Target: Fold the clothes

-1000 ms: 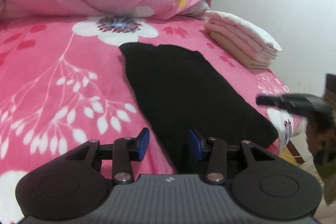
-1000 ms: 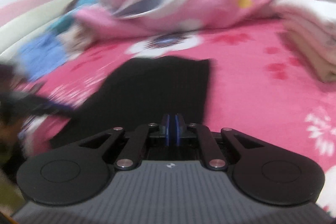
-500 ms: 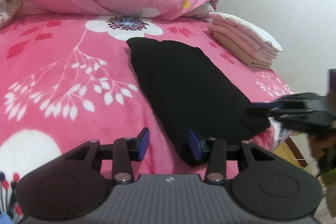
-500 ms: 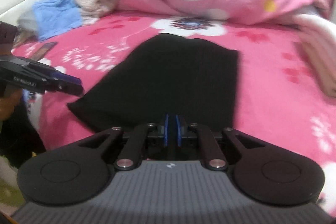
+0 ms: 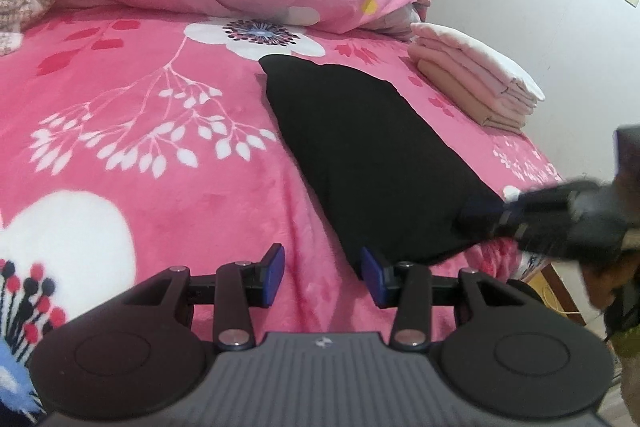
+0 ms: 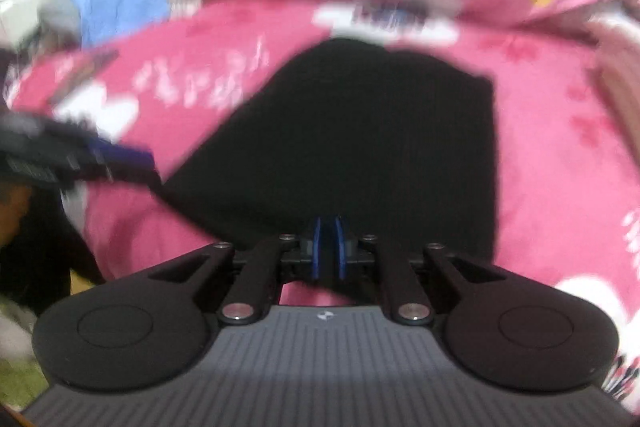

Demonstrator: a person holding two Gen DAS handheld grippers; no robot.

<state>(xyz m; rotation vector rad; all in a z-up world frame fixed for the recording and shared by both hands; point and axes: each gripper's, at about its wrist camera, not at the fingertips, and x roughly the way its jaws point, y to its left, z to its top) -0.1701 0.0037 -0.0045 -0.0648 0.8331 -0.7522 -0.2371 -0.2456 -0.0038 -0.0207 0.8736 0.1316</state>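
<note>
Both claws now nearer black garment (image 5: 372,155): L claw (image 5: 322,277) apart, R claw (image 6: 328,247) together.

matt black cloth garment (image 5: 372,155), plush bedspread (image 5: 160,163)

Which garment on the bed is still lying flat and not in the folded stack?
The black garment, spread flat on the pink floral bedspread just ahead of both grippers. The pale folded clothes are stacked by the far edge beside the wall.
</note>
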